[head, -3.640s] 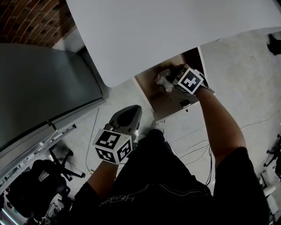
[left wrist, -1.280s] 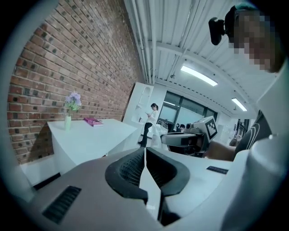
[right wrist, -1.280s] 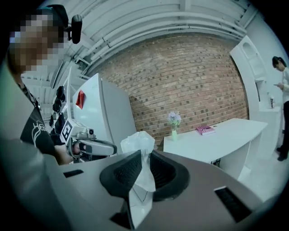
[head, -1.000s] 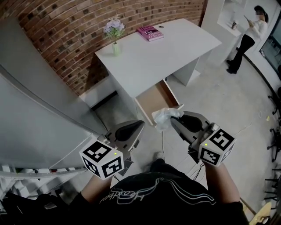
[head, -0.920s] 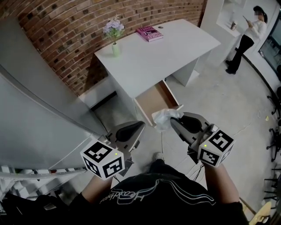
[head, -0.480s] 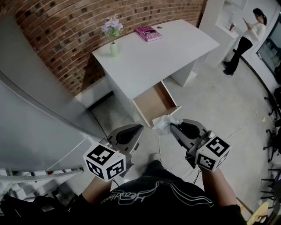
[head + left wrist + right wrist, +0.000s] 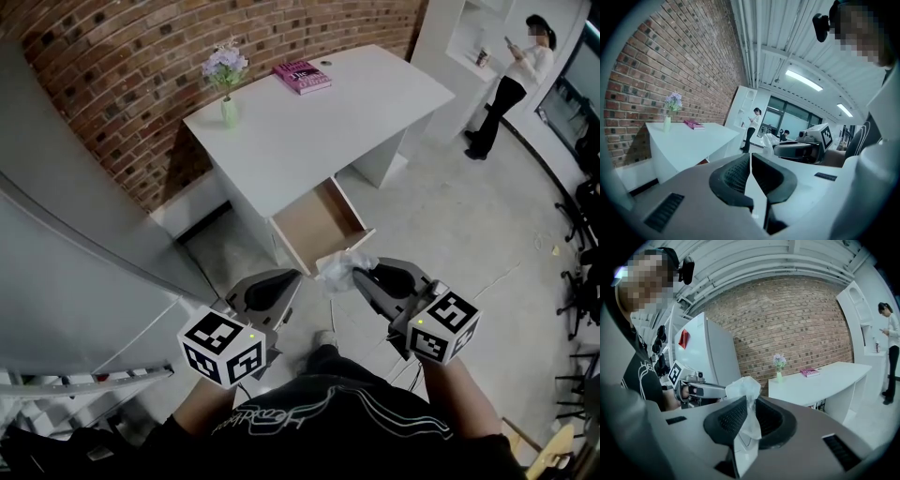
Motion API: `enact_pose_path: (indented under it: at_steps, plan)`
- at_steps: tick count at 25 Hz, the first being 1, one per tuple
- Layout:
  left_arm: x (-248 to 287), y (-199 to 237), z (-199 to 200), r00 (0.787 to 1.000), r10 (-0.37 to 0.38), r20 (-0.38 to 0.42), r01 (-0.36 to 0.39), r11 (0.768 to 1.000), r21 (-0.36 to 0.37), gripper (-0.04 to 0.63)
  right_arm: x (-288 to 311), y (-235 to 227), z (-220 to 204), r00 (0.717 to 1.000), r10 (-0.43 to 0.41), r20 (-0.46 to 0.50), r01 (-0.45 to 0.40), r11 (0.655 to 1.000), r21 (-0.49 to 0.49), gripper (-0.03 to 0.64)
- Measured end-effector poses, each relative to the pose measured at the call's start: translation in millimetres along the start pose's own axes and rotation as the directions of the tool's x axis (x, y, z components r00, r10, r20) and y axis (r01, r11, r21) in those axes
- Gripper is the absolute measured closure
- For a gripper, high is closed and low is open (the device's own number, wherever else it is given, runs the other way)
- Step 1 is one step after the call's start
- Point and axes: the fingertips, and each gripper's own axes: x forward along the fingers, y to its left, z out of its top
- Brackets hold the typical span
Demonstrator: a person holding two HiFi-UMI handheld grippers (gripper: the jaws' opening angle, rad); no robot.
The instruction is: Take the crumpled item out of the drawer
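A crumpled white tissue [image 7: 342,269] [image 7: 745,401] is pinched in my right gripper [image 7: 361,276] [image 7: 749,416], which is shut on it and held in the air in front of me, well clear of the drawer. The open drawer [image 7: 319,222] sticks out from under the white desk [image 7: 309,122], and its wooden bottom looks bare. My left gripper [image 7: 289,280] [image 7: 750,171] hangs to the left of the right one, jaws shut with nothing between them. In the left gripper view the right gripper [image 7: 799,150] shows with the tissue [image 7: 768,139] at its tip.
On the desk stand a vase of flowers [image 7: 225,80] and a pink book [image 7: 302,75]. A brick wall [image 7: 112,84] runs behind it, a large grey cabinet [image 7: 66,281] stands at the left. A person [image 7: 506,89] stands far right near a white shelf unit.
Both grippers have sunk slightly together, the tissue still held in the right one. The head view has shifted, so the desk and drawer sit a little further left.
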Motion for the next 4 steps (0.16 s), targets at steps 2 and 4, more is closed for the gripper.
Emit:
enact_pose_path:
  at_steps: [2,4]
  plan:
    - [3.6,-2.3,1.6,1.000,-0.006,0.002,0.006,1.000,0.007,0.565,-2.9,-4.6,-0.1,1.000,-0.007,-0.001,0.007,1.000,-0.003,0.541]
    - [6.6,-2.8,1.7,1.000,-0.006,0.001,0.006,1.000,0.014,0.565,-4.5,-8.8,-1.0,1.000,-0.013,-0.002,0.013,1.000,-0.003,0.541]
